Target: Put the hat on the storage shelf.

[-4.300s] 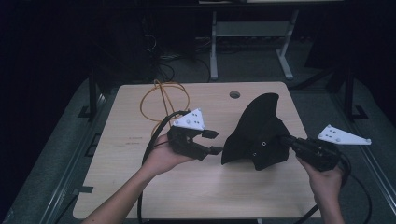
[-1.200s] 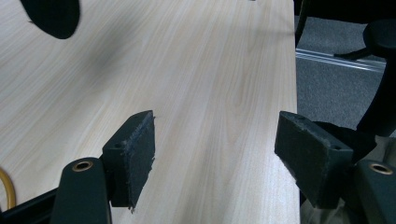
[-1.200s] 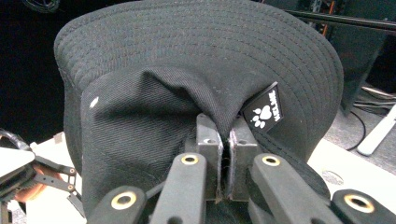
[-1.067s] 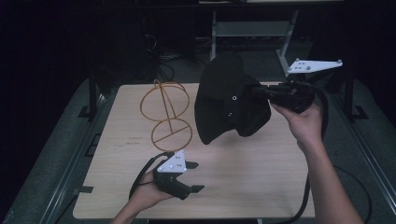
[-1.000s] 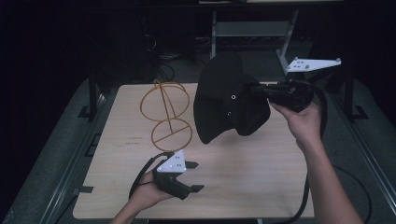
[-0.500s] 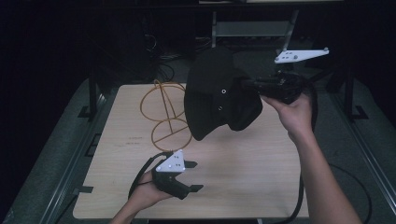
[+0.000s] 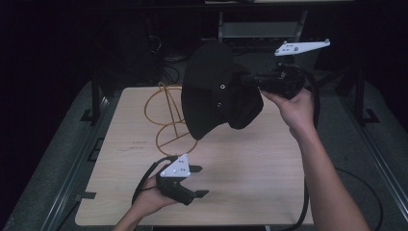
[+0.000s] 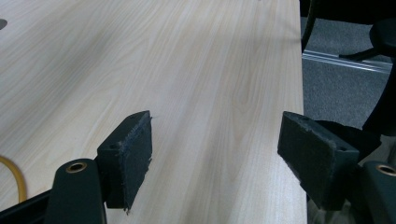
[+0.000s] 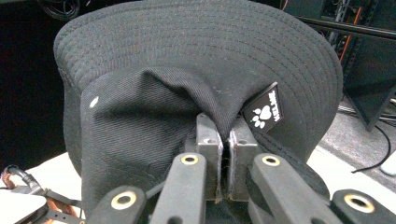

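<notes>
Since a second ago, your right hand has carried the black cap leftward and a little higher, so it now hangs over the far half of the counter, close to the orange wire stand. Your left hand has stayed where it was at the near edge.

Your right tongs are pinched together on a fold of the cap's fabric, just beside the small paw-print label. That grip on the soft crown, not the stiff brim, lets the cap dangle with its opening facing down and toward the stand, which looks like the way you would want it if the aim is to drop it over the stand's upper loop. The cap is in the air, touching nothing but the tongs, and its lower edge overlaps the stand in the high view; whether it is already above the loop or just beside it is hard to tell from that angle.

Your left tongs rest low over the counter with the jaws well apart and nothing between them, and they have just been widening slightly. Held there, they stay clear of the cap's path while remaining near enough to steady the stand if it tips.
</notes>
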Demonstrator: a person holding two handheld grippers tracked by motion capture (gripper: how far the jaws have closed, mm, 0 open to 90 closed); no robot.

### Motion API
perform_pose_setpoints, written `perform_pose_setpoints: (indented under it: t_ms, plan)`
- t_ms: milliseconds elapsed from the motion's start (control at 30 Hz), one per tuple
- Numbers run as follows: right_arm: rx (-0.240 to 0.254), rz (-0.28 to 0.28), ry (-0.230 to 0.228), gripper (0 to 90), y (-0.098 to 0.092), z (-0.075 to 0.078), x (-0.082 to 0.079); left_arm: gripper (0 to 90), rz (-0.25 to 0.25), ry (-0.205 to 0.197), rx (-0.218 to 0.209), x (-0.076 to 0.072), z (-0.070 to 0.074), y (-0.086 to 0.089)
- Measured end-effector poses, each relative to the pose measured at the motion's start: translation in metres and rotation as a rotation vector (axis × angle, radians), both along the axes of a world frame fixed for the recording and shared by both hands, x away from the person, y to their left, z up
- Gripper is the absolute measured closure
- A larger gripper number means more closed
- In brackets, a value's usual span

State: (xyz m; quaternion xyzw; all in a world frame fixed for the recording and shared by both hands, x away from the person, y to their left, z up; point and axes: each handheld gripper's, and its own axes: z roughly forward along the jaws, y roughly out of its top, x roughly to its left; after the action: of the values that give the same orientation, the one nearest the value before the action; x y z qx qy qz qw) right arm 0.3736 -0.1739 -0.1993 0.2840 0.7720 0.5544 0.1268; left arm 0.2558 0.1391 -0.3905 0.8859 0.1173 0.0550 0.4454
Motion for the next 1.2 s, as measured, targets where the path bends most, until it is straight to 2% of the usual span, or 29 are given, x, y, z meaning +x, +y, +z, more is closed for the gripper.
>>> perform_pose_setpoints:
  t_ms: [300,767,1000,1200]
  plan:
    - [-0.007,0.018,0.001,86.1,0.012,0.008,0.005,25.2,-0.004,-0.003,0.007,0.000,-0.001,-0.001]
    - [-0.027,0.066,0.002,86.0,0.046,0.021,0.022,24.7,-0.012,-0.007,0.012,0.002,-0.001,0.001]
    - [-0.017,0.080,0.000,85.9,0.062,0.026,0.027,23.3,0.000,-0.013,0.006,0.004,-0.003,0.000]
    - [-0.043,0.096,0.001,85.9,0.075,0.032,0.032,23.2,-0.001,-0.016,0.016,0.004,-0.003,0.001]
